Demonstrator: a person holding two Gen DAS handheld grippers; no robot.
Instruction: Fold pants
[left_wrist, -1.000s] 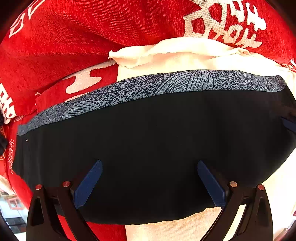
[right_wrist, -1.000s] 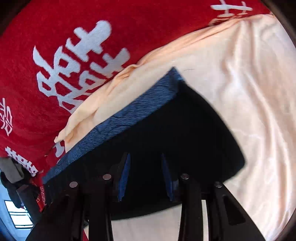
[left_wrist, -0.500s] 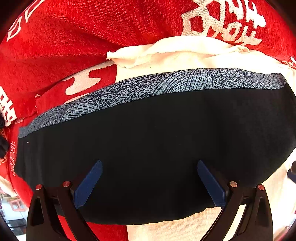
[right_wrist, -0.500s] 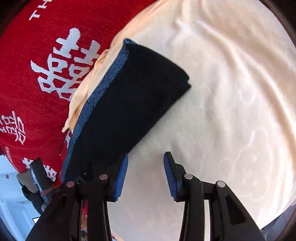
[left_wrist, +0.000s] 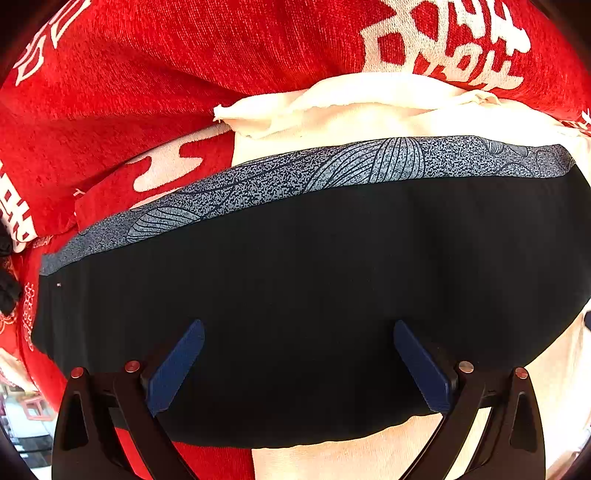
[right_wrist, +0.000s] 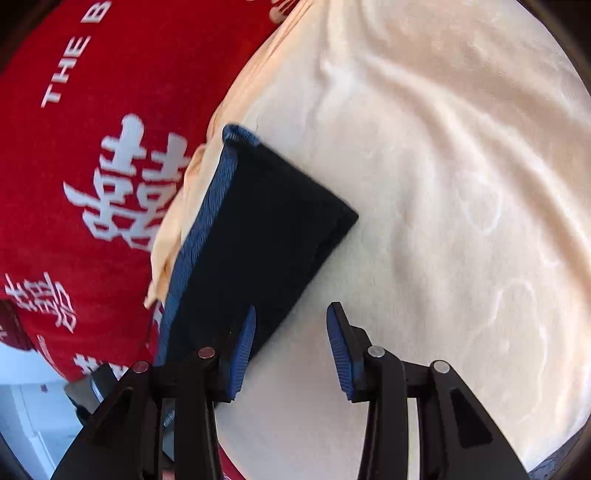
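A: Where are your pants (left_wrist: 314, 295)?

B: Folded flat on the cream blanket (right_wrist: 443, 221), next to the red blanket (left_wrist: 147, 92).

A: Your left gripper (left_wrist: 297, 363)?

B: Its jaws are wide, over the pants, holding nothing.

A: Your right gripper (right_wrist: 291, 343)?

B: A small gap, empty, by the pants' edge.

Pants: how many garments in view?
1. The folded dark pants lie half on the cream blanket, half on the red blanket, under the open left gripper. Layers beneath may be hidden.
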